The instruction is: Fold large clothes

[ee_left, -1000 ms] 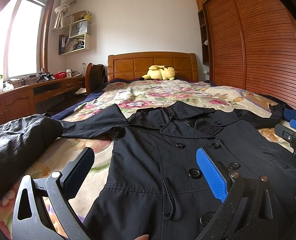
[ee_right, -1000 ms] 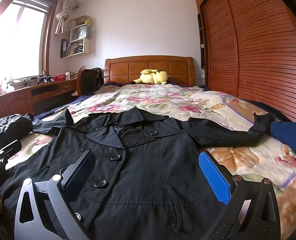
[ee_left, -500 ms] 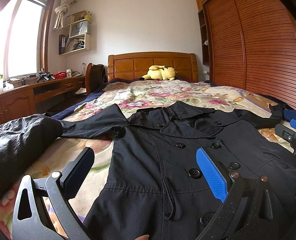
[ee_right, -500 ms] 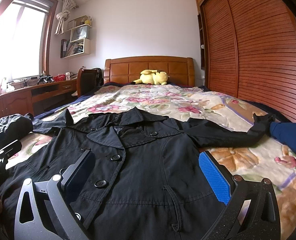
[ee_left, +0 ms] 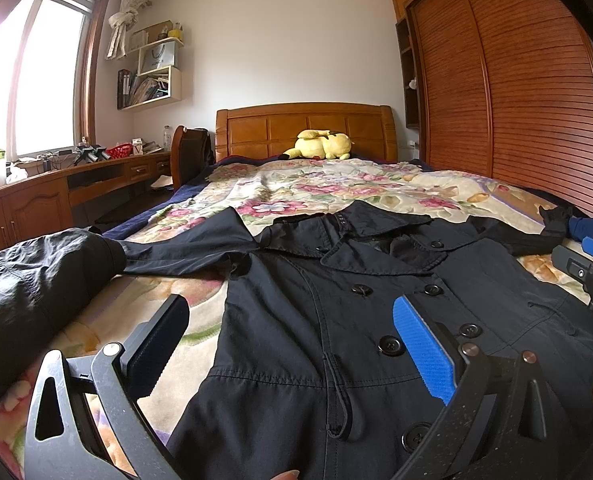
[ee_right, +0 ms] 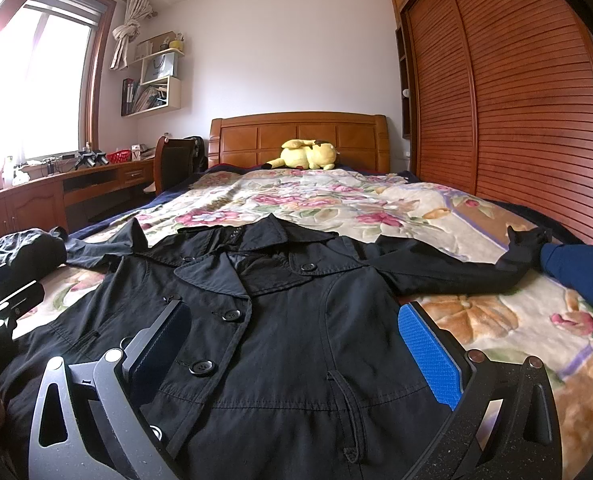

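A black double-breasted coat [ee_left: 336, 320] lies flat, front up, on the floral bedspread [ee_left: 316, 184], collar toward the headboard, both sleeves spread out sideways. It also shows in the right wrist view [ee_right: 296, 340]. My left gripper [ee_left: 292, 332] is open and empty, hovering low over the coat's left waist and hem. My right gripper [ee_right: 292, 340] is open and empty, over the coat's right waist. The right gripper's body shows at the right edge of the left wrist view [ee_left: 592, 276].
A second dark garment [ee_left: 36, 292] lies bunched at the bed's left edge. A blue item [ee_right: 580, 272] lies by the coat's right cuff. A yellow plush toy [ee_left: 322, 145] sits at the headboard. A wooden desk [ee_left: 36, 196] stands left, a slatted wardrobe [ee_left: 536, 100] right.
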Tool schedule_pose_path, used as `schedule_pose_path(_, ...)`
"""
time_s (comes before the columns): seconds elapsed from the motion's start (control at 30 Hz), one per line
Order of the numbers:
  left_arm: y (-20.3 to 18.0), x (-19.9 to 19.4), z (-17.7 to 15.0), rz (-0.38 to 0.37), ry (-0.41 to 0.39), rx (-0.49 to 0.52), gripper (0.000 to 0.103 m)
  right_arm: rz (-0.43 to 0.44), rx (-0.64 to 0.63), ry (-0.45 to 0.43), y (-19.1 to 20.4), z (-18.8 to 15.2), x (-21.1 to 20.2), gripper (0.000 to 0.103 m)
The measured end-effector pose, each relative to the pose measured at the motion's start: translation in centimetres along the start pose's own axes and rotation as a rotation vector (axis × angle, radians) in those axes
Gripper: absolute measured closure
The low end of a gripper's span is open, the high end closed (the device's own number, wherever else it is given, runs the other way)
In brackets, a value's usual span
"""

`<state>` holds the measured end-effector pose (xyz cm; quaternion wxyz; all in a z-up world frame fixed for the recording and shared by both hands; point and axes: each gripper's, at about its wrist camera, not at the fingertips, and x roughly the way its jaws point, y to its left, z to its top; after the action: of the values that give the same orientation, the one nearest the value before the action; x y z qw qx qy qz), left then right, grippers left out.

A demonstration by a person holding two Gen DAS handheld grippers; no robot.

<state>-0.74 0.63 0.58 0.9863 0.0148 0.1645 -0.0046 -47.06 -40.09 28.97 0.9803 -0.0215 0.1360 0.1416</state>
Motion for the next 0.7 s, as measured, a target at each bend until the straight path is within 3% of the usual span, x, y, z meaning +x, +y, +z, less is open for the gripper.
schedule_pose_path(0.27, 1.4, -0.3, 0.7, -0.02, 0.003, -0.011, 0.001, 0.0, 0.0, 0.0, 0.0, 0.0, 0.0, 0.0)
schedule_pose_path(0.7, 0.1, 0.8, 1.2, -0.039, 0.017, 0.02, 0.001, -0.01, -0.005, 0.003, -0.1, 0.0, 0.0, 0.0)
